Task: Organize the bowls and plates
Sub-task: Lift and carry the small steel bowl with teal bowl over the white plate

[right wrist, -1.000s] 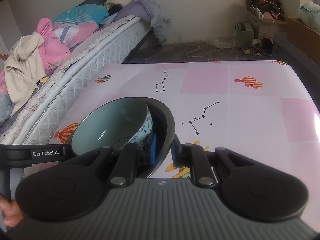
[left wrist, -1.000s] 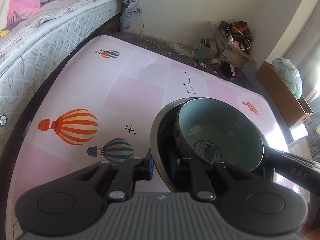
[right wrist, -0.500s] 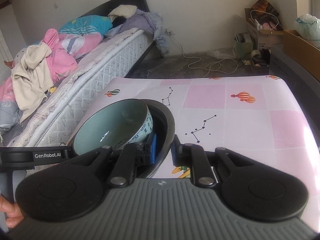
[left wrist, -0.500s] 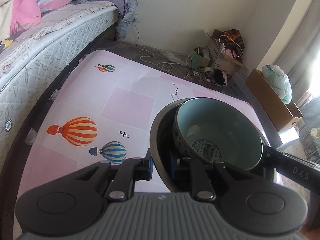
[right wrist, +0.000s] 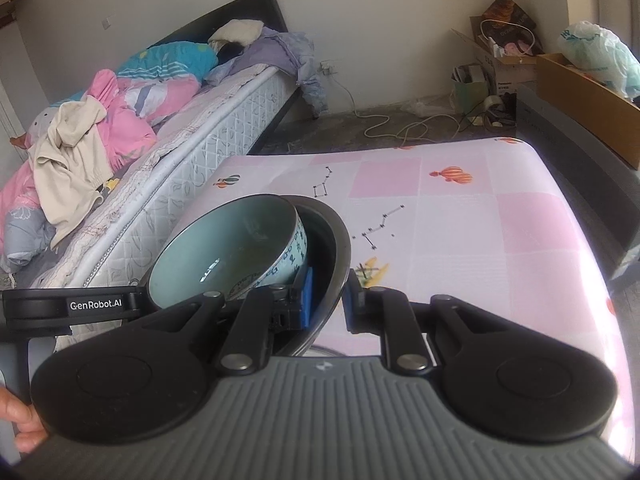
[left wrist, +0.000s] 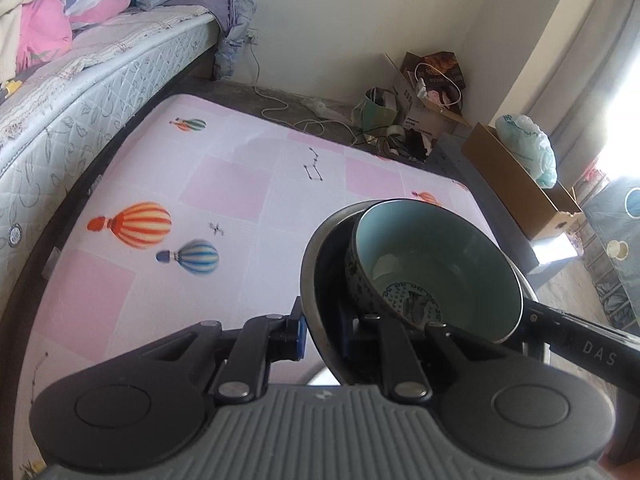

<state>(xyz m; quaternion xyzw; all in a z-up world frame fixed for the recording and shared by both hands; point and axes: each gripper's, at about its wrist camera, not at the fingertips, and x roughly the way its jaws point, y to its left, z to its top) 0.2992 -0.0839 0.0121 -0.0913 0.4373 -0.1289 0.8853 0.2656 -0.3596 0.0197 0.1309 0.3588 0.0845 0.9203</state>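
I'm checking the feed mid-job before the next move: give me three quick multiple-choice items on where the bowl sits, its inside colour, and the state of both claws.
1. Where is the bowl?
A. inside the dark plate
B. on the bed
C. on the floor

2. What colour is the bowl's inside?
A. red
B. pale teal
C. yellow

3. How do the claws stand?
A. both wide open
B. both shut on the plate's rim
C. only the left one grips

Answers: 1 A, the bowl rests within the dark plate. 2 B, its inner wall shows pale teal. 3 B, the left claw and the right claw each pinch the rim from opposite sides.
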